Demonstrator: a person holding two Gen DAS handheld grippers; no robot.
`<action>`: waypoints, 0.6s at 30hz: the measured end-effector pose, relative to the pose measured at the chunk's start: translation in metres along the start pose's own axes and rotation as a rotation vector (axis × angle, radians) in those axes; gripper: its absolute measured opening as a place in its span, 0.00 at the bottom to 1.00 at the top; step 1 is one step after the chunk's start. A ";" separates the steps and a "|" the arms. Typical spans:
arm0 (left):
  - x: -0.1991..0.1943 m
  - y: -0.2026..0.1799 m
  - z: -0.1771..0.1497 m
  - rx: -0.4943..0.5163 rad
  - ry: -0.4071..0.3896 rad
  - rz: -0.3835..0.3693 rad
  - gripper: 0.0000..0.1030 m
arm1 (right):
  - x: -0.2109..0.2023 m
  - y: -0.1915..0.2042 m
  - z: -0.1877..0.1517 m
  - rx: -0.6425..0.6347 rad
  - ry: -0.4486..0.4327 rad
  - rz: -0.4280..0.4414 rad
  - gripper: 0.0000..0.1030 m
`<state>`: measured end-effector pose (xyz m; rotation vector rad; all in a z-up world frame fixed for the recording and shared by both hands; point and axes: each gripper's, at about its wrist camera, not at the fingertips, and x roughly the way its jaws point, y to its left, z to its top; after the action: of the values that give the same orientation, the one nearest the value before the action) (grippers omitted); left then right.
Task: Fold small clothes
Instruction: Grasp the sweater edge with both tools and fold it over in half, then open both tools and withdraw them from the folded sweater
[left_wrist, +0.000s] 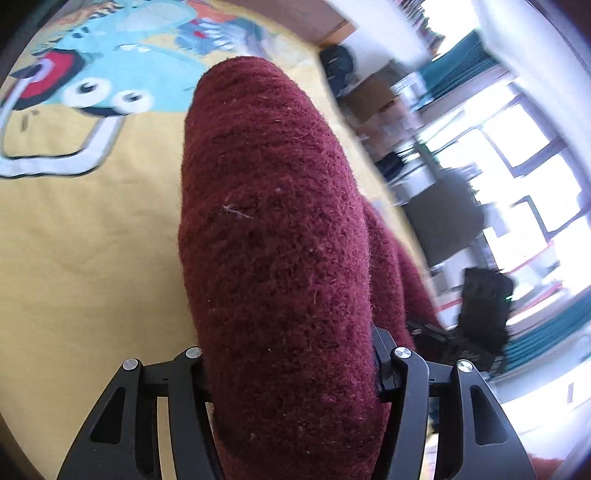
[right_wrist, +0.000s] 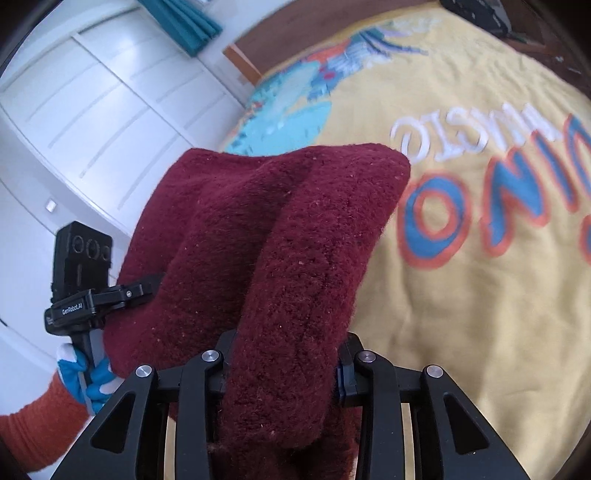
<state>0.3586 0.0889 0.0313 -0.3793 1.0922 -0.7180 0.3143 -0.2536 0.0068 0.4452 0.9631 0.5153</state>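
Both sets of jaws grip a maroon knit garment (left_wrist: 273, 229) above a yellow cartoon-print blanket (right_wrist: 461, 302), white cupboards (right_wrist: 92, 110) behind.

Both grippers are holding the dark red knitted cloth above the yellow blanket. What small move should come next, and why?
Probably pull the two grippers a little apart to stretch the cloth flat. The left gripper and the right gripper each pinch a thick bunched fold, and the cloth between them is humped and creased over the blanket. It seems too crumpled to fold neatly yet.
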 end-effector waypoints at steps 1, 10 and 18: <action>0.002 0.011 -0.004 -0.001 0.025 0.037 0.52 | 0.014 -0.002 -0.003 0.003 0.032 -0.020 0.35; -0.042 0.049 -0.047 0.031 0.047 0.171 0.71 | 0.010 -0.026 -0.025 0.026 0.071 -0.091 0.55; -0.039 0.046 -0.094 0.038 0.026 0.287 0.89 | -0.001 -0.038 -0.042 0.058 0.070 -0.202 0.60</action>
<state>0.2790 0.1549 -0.0115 -0.1758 1.1274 -0.4896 0.2862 -0.2784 -0.0352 0.3786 1.0791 0.3229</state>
